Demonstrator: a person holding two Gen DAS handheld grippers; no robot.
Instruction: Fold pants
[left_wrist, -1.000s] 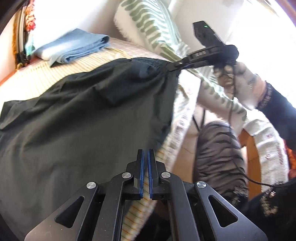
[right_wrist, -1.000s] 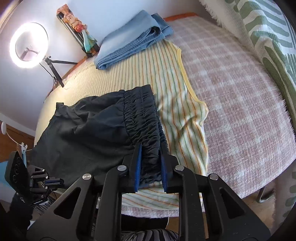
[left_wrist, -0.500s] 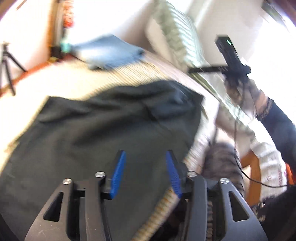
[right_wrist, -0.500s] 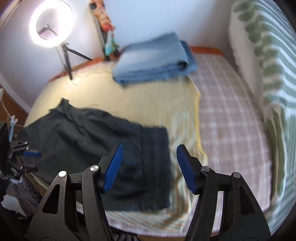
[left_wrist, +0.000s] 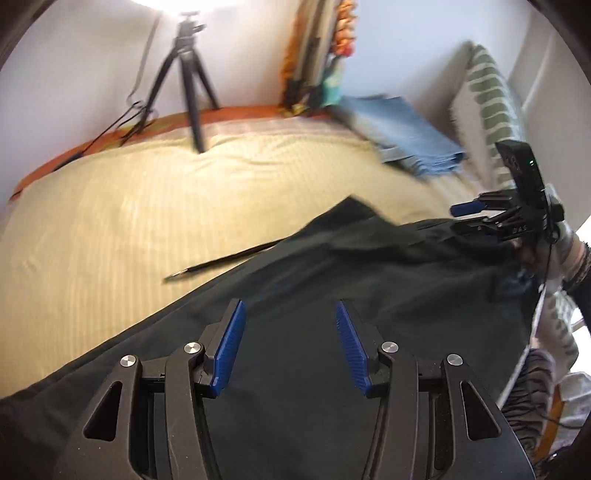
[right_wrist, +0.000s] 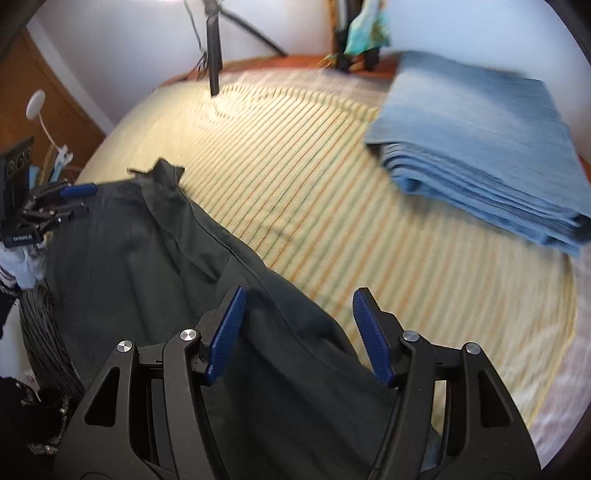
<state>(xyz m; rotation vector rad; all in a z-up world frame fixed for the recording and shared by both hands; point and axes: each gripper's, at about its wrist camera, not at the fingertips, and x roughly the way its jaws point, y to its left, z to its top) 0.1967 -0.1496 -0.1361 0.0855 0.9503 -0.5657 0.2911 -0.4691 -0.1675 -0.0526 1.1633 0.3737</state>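
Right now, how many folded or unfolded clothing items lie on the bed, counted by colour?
Black: 1, the pants, spread out unfolded.
Blue: 1, the folded jeans.
Total: 2, both on the striped bed cover.

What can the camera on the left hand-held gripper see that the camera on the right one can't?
Only the left wrist view shows the thin black drawstring lying on the bedspread, the green-patterned pillow and the right hand-held gripper. Only the right wrist view shows the wooden furniture beside the bed and the left hand-held gripper. Both show the black pants spread on the striped yellow bedspread, the folded blue jeans, the tripod, and open blue pads with nothing gripped.
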